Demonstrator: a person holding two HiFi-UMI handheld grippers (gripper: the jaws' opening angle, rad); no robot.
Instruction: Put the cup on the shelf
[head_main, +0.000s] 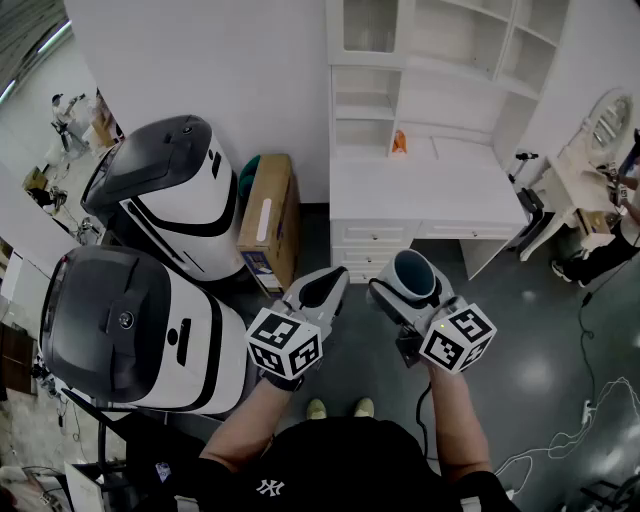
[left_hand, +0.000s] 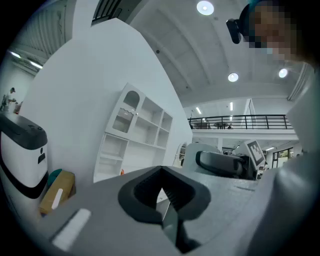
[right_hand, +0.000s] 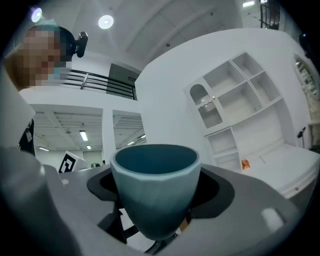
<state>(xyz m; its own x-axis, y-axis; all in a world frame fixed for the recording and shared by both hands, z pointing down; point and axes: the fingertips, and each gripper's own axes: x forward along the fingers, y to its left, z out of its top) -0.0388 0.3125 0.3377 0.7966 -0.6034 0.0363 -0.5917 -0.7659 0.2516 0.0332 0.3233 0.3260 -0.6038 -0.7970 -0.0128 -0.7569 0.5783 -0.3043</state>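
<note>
The blue cup (right_hand: 155, 185) is pinched upright between the jaws of the right gripper (head_main: 408, 290), held short of the white worktop's (head_main: 420, 190) front edge (the shelf (head_main: 440, 40) rises behind it). The left gripper (head_main: 322, 290) is pressed together, empty, just beside.

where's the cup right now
The cup sits right of centre in the head view, clamped upright by the right gripper, beside the left gripper and short of the white desk.
</note>
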